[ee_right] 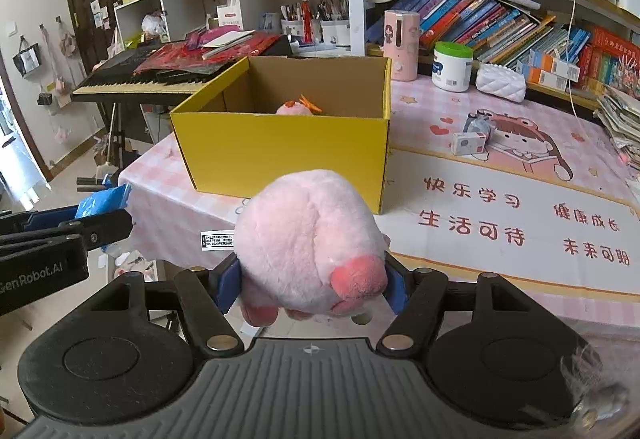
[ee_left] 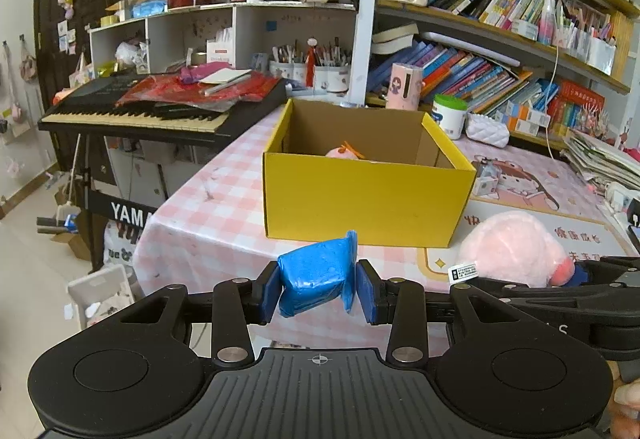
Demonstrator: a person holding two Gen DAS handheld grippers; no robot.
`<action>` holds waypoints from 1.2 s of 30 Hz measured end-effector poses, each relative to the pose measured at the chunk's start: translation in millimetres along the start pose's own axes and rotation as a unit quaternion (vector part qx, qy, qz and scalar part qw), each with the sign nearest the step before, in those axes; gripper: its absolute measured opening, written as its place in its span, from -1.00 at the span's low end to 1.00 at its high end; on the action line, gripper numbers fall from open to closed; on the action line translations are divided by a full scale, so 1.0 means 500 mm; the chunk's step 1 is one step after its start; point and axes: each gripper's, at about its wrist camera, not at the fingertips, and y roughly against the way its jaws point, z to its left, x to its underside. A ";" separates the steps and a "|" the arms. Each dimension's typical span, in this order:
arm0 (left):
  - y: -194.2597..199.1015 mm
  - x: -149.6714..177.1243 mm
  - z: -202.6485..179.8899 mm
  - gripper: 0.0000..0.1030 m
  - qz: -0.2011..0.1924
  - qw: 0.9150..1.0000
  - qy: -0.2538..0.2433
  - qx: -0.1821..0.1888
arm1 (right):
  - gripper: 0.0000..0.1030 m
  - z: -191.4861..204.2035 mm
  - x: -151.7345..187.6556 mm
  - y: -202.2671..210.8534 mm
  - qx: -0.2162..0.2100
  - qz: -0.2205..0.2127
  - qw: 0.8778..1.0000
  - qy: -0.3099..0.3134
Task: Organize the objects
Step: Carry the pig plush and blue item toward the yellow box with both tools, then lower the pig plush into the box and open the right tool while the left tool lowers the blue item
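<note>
The left gripper (ee_left: 316, 289) is pinching a blue soft packet (ee_left: 318, 281) between its blue pads, holding it up off the desk (ee_left: 208, 207) in front of the yellow box (ee_left: 368, 199), apparently so it can be carried over the near wall and dropped inside. The right gripper (ee_right: 312, 289) is squeezing a pink plush toy (ee_right: 310, 243) in the same way, its round body bulging above the fingers and a white label (ee_right: 217, 241) sticking out to the left; it too is hanging in the air short of the box. Both loads are being held side by side, the left gripper just beside the right one, which suggests the two are heading to the same container. The box is sitting open near the desk's left edge, toward the far side, and another pink plush (ee_right: 298, 106) with an orange tuft is already lying inside it, so part of the sorting looks done. The box's tall near wall is standing in the way, so each load will probably need lifting above the rim. On the desk's right part, well apart from the box, a small toy camera (ee_right: 476, 125) and a little white box (ee_right: 468, 144) are lying; a white jar with a green lid (ee_right: 453, 66) and a white quilted pouch (ee_right: 501, 82) are standing along the far edge. A keyboard (ee_left: 160, 107) is standing beyond the desk's left edge.
</note>
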 end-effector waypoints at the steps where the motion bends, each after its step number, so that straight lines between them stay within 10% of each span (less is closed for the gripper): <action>1: 0.000 0.000 0.003 -0.26 -0.001 1.000 0.002 0.000 | 0.29 0.002 -0.001 0.001 0.000 0.000 1.000 0.002; 19: -0.026 -0.033 -0.004 -0.26 -0.018 1.000 0.010 -0.007 | 0.29 -0.009 -0.039 -0.020 -0.009 -0.030 0.999 0.013; 36: -0.161 -0.156 -0.030 -0.26 -0.037 0.997 0.031 -0.055 | 0.30 -0.078 -0.258 -0.140 -0.034 -0.128 0.990 0.040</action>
